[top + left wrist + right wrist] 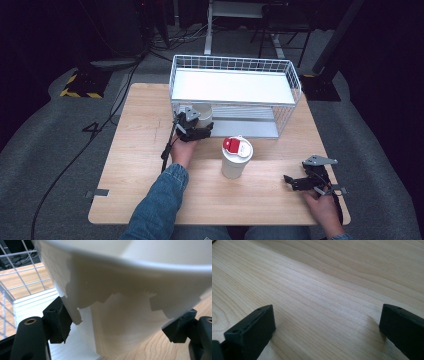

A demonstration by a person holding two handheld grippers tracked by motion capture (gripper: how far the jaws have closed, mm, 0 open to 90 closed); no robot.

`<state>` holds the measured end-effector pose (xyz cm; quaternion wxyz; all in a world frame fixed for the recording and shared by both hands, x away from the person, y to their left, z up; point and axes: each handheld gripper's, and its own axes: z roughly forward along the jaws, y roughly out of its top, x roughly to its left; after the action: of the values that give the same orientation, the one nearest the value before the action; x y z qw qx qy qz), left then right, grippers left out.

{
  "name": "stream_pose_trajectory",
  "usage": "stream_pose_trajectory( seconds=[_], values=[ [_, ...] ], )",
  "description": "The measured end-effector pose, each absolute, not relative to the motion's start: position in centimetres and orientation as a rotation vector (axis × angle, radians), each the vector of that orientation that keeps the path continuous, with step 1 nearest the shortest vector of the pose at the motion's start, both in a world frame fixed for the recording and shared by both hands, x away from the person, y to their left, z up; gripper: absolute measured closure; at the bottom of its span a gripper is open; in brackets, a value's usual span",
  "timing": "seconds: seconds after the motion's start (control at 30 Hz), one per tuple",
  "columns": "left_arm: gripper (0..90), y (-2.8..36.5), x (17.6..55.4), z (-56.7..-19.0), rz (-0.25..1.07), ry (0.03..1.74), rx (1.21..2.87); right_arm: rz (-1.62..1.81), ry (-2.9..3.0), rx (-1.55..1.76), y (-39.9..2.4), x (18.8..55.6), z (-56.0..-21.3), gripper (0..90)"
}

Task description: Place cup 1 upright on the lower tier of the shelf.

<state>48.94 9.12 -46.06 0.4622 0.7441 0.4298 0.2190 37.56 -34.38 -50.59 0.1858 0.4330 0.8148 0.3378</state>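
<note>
Holding position at the wire rack (287,82): left gripper (194,127) sits at the rack's open lower front-left corner, jaws spread wide on either side of a white cup (130,302). In the left gripper view the pads stand at the cup's flanks; real contact cannot be confirmed. The cup rests half on the rack's white base, half on the table (145,150).

Judgement: thin-walled, light, probably smooth, crushable. Grip low on the body, gentle squeeze.

In front of the rack stands a lidded cup (236,157), red tab on top. Right gripper (300,182), front-right of the rack, jaws wide apart and empty over bare wood.
</note>
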Motion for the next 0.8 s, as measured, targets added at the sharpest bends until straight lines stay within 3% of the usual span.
stream_pose_trajectory(
  seconds=[0.8],
  values=[
    [22.8,8.5,51.6,-48.5,0.493,1.122,1.864,0.952,2.295,1.22,-34.4,37.6,-50.6,0.6]
  ],
)
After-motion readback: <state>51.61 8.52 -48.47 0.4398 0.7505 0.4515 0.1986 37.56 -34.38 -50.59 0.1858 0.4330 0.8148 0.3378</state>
